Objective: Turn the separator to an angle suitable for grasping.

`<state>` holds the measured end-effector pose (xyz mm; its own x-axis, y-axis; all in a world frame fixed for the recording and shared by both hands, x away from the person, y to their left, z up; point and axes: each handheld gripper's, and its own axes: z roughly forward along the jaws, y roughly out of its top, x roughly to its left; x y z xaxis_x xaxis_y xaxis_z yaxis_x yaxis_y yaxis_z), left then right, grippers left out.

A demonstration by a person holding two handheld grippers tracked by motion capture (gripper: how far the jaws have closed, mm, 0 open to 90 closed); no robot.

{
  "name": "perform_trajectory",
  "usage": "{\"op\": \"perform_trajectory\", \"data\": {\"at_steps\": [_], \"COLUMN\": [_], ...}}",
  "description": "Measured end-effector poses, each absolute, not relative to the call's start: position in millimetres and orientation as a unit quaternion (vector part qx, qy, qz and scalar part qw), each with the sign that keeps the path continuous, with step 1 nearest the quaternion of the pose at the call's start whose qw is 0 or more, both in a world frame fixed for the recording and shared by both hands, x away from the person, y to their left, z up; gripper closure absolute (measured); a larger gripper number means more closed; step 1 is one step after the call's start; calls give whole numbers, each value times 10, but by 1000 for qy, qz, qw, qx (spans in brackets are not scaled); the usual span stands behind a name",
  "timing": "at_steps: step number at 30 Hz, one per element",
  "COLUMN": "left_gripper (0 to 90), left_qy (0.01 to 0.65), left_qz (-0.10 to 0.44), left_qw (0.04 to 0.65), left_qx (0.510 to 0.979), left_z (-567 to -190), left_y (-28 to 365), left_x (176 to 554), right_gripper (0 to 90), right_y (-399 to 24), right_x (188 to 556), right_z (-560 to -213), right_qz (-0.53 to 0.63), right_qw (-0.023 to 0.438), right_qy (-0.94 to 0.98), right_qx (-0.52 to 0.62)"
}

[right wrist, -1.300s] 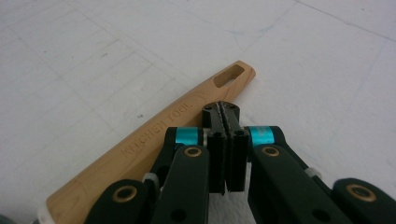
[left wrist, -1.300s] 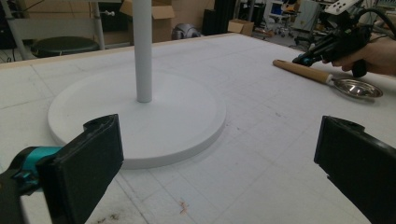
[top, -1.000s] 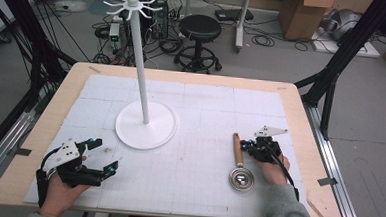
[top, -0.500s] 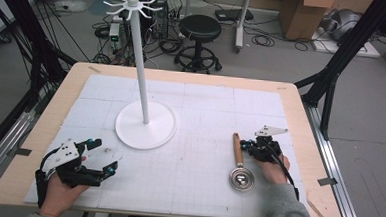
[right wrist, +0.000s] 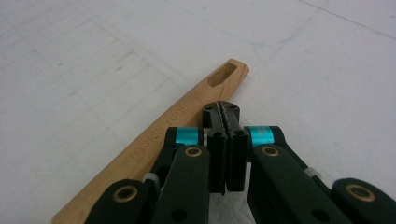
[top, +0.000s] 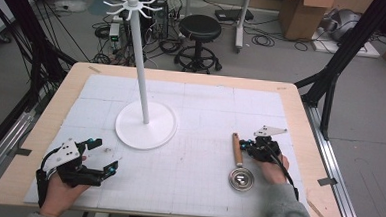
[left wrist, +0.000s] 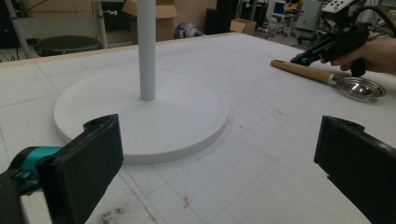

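**Two claws low on the tabletop, a strainer beside the right one**

The high view takes in the whole tabletop (top: 191,96): a white stand (top: 145,123) with a round base, tall pole and a ring of hooks at the top stands left of centre, and a small metal strainer (top: 239,167) with a wooden handle lies towards the right. The right gripper view comes close enough to show what the high view cannot — a slot cut through the end of the wooden handle (right wrist: 177,123) and lettering pressed along its length.

The left claw (top: 100,161) is spread wide, its two black pads (left wrist: 88,163) far apart and holding nothing; in the left gripper view the stand's base (left wrist: 177,112) sits between them, farther off. The right claw (top: 246,143) is pressed fully closed, pad against pad, with nothing between the jaws. Its tip hangs just beside the handle, on the handle's right; whether it touches the wood cannot be told.

The left hand (top: 61,194) rests near the front left corner, claw aimed rightward and towards the stand. The right hand (top: 273,168) lies by the strainer's bowl, grey sleeve (top: 283,208) behind it — claw pointing left at the handle.
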<state>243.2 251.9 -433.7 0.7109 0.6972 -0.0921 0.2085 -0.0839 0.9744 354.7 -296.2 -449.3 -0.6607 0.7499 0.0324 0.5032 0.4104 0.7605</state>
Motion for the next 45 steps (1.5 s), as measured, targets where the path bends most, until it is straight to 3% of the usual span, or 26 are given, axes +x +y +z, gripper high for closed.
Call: {"op": "perform_trajectory", "data": {"at_steps": [45], "left_gripper": [18], "left_qy": [327], "left_qz": [206], "left_qw": [592], "left_qx": [707], "left_z": [-4359], "left_y": [2566], "left_x": [2390], "right_gripper": [900], "right_y": [-2322], "right_x": [3653], "right_z": [-4455], "right_qz": [389], "right_qw": [107], "right_qy": [873], "right_qx": [273]}}
